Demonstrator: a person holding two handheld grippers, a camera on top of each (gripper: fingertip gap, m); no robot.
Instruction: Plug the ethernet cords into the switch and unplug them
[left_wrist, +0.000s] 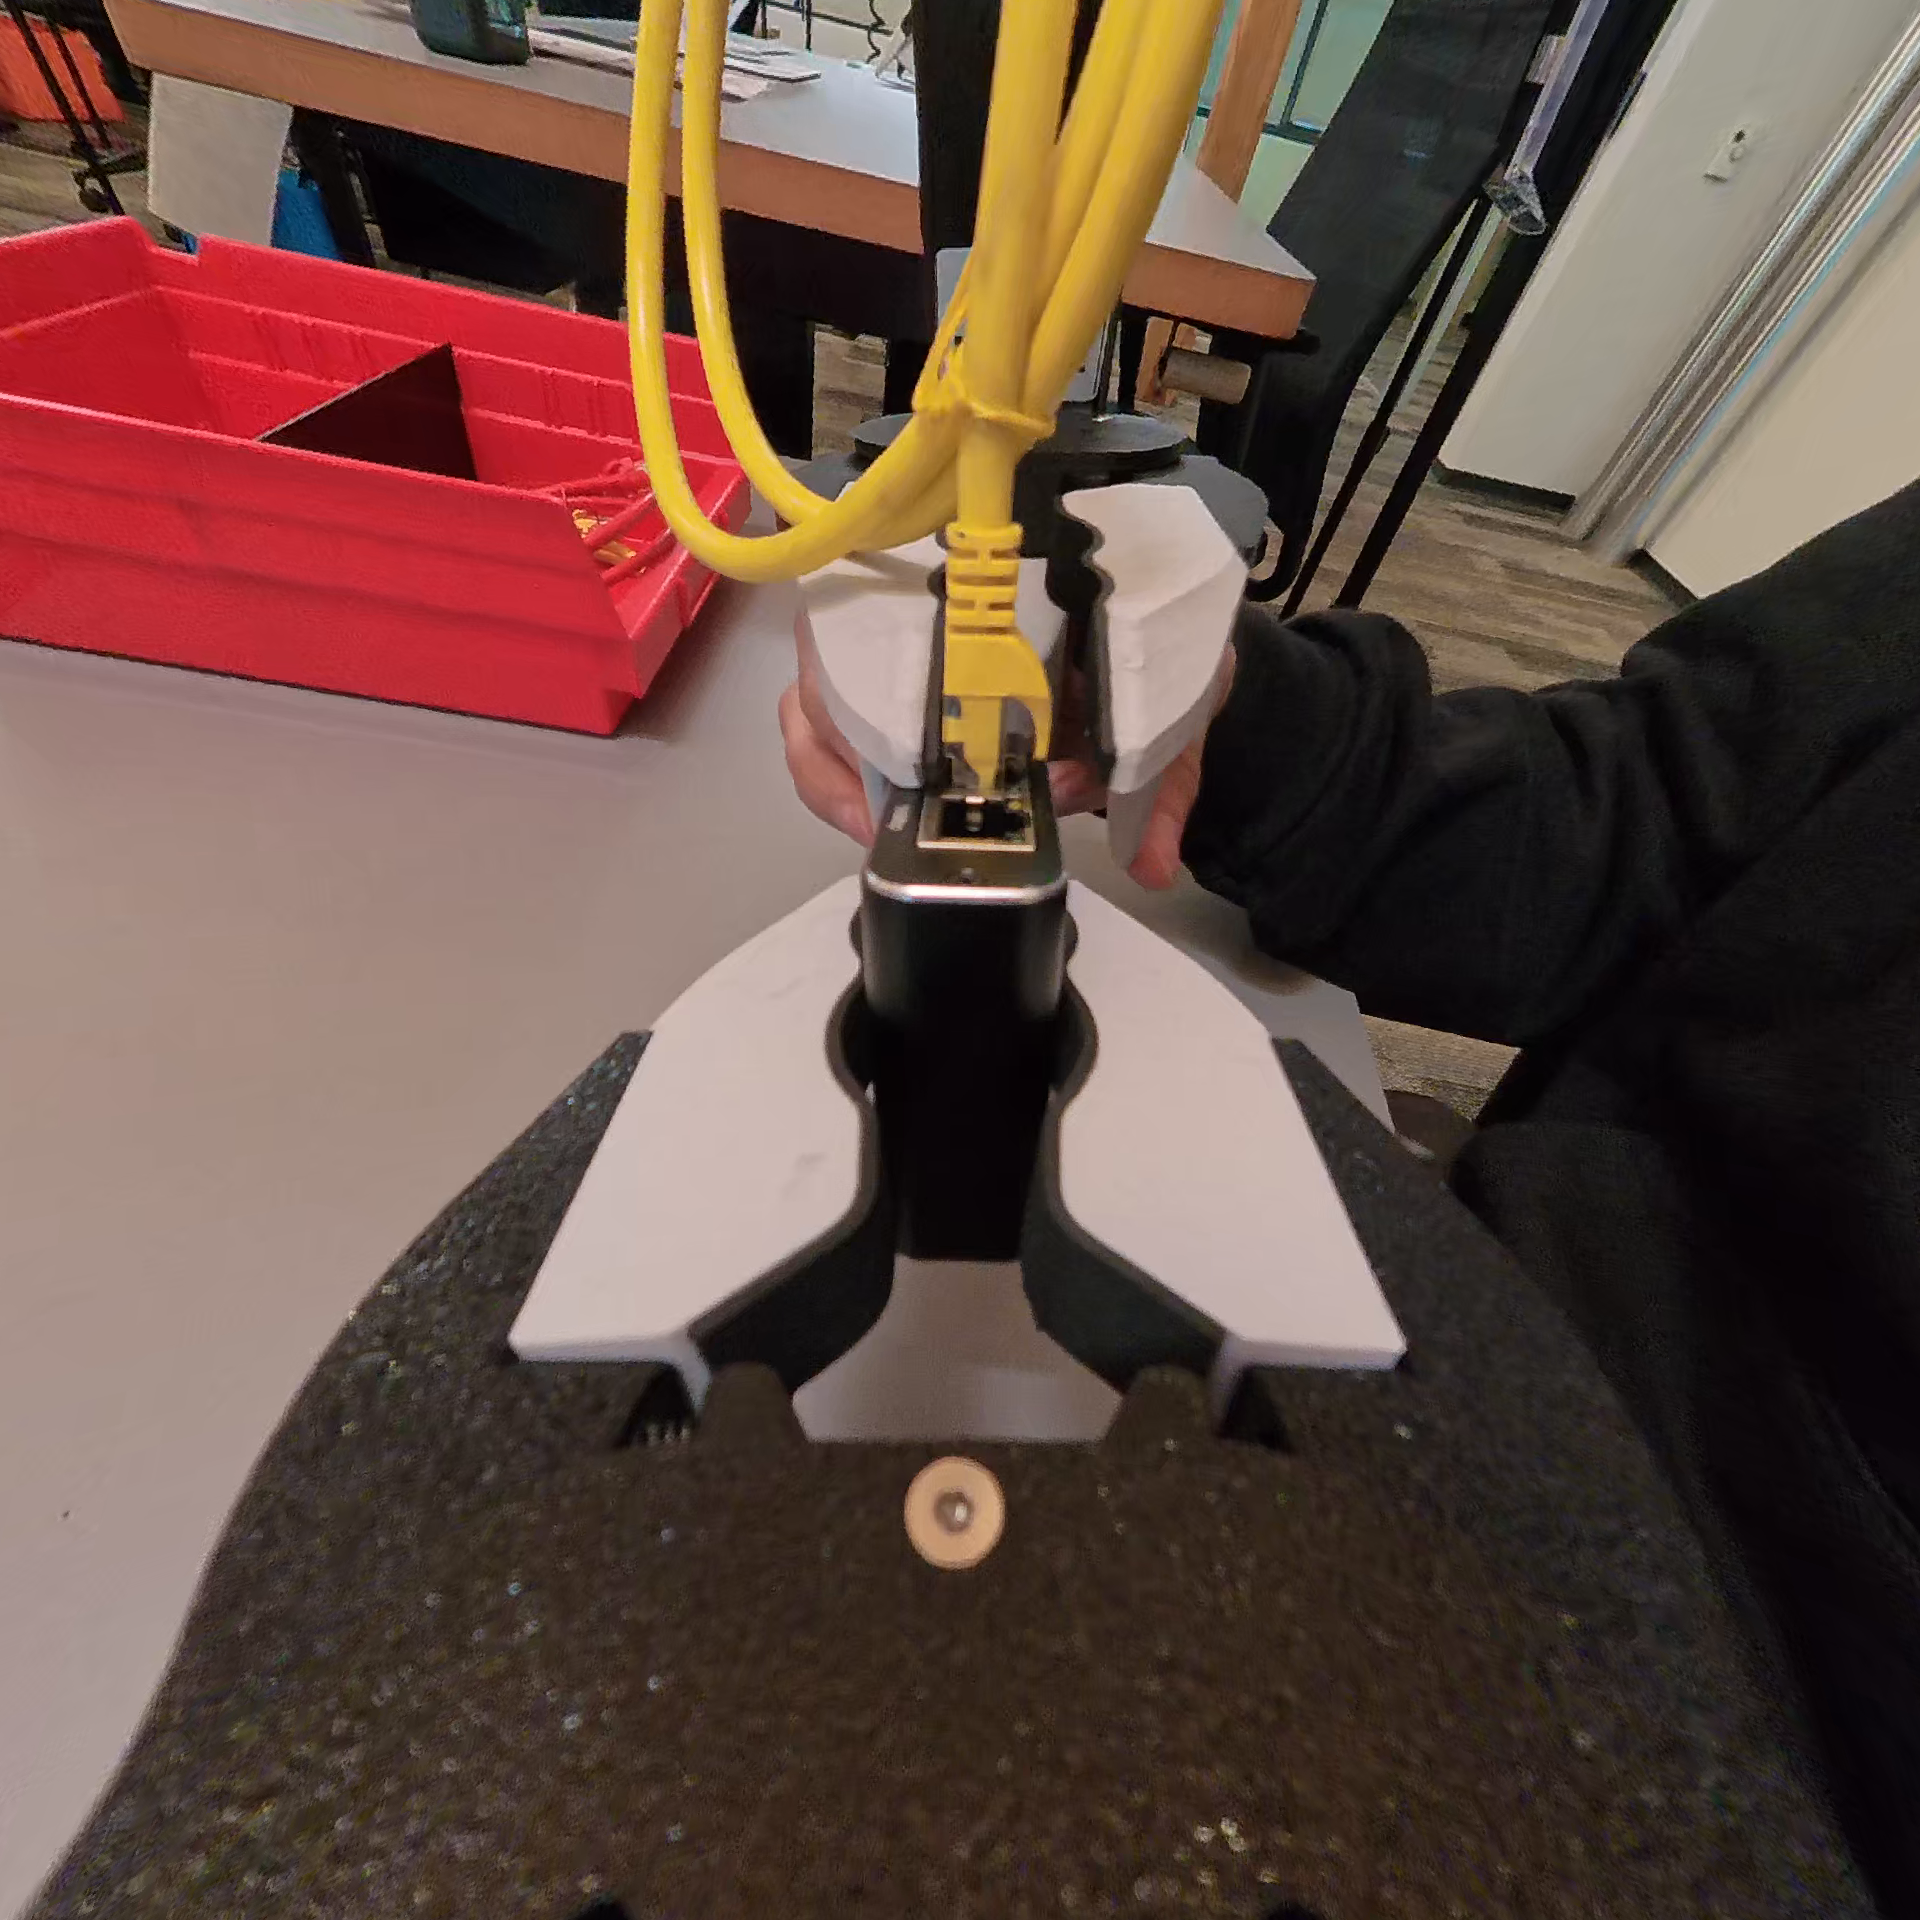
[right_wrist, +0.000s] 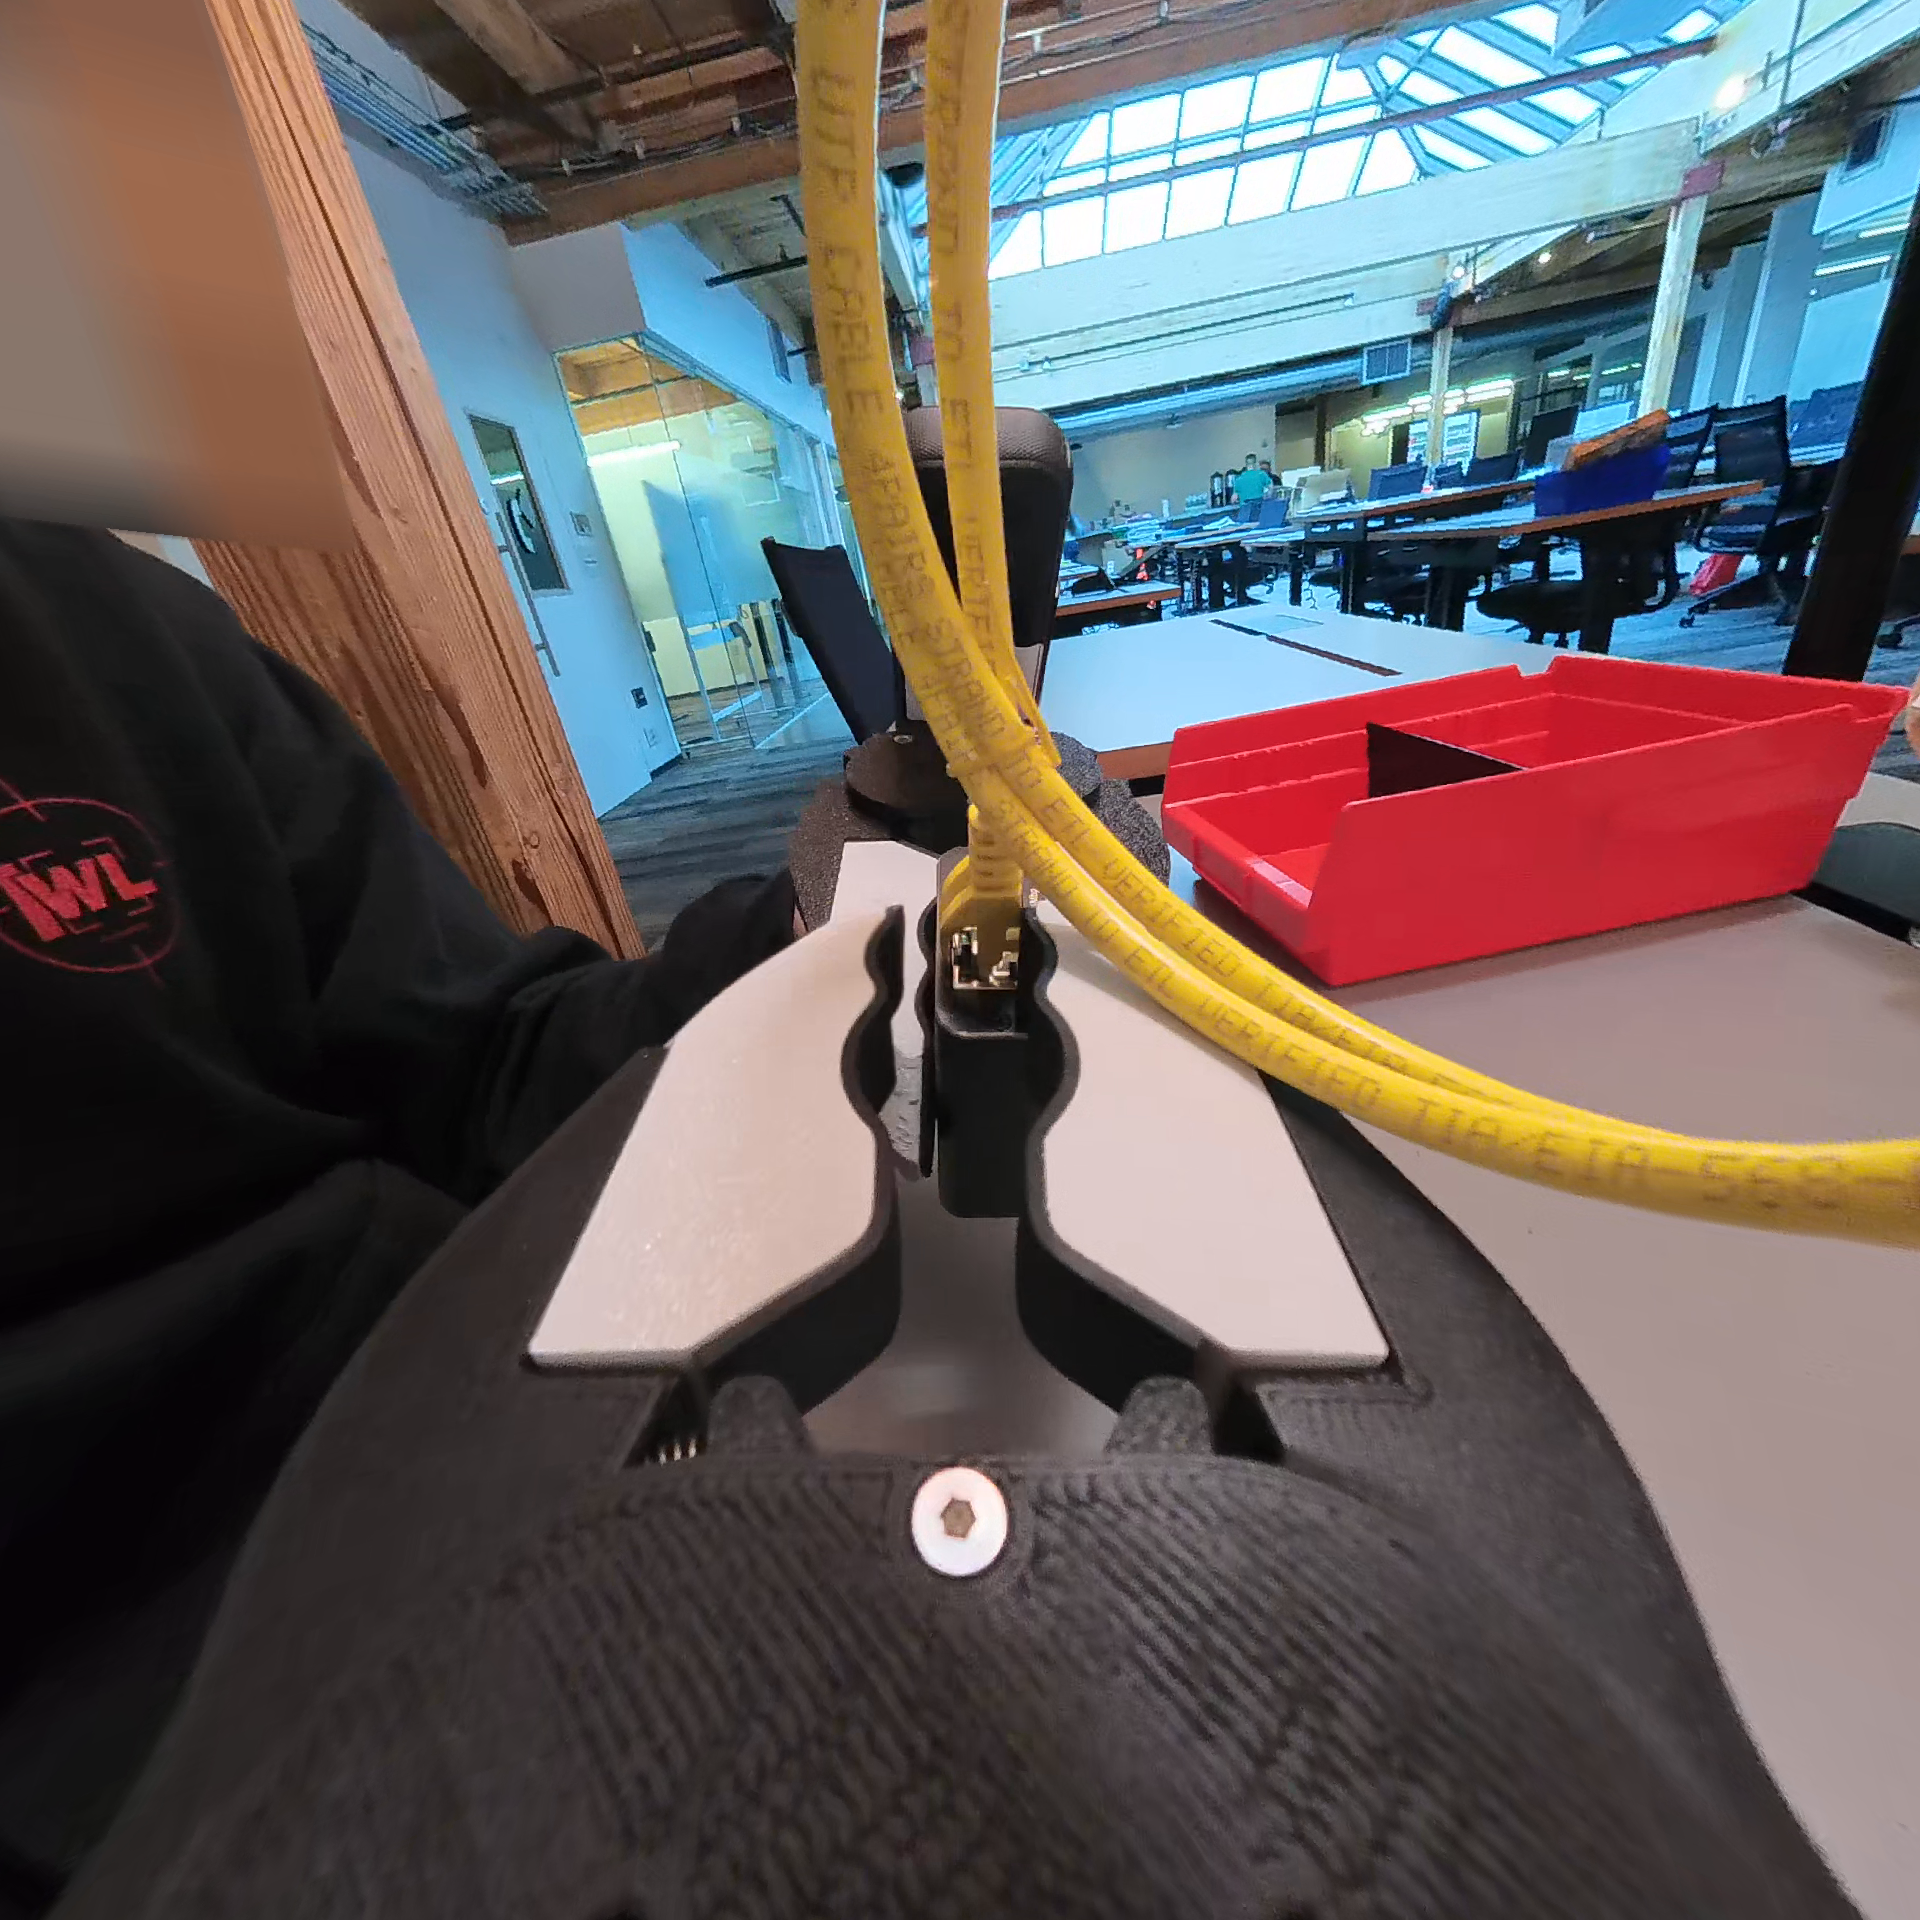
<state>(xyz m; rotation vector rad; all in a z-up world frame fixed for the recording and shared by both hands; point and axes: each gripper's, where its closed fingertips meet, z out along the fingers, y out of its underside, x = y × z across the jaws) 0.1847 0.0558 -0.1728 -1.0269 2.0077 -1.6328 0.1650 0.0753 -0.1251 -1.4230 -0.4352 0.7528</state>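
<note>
At frame centre the left gripper (left_wrist: 961, 1081) has its fingers clamped on the black switch (left_wrist: 961, 997), the right gripper (left_wrist: 997, 665) pinches the yellow ethernet cord (left_wrist: 987, 634) plug just at the port, apparently not seated, so unplugging remains

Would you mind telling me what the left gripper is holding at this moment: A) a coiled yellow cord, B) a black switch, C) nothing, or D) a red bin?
B: in the left wrist view the left gripper is shut on the black switch, its port facing the yellow plug.
</note>
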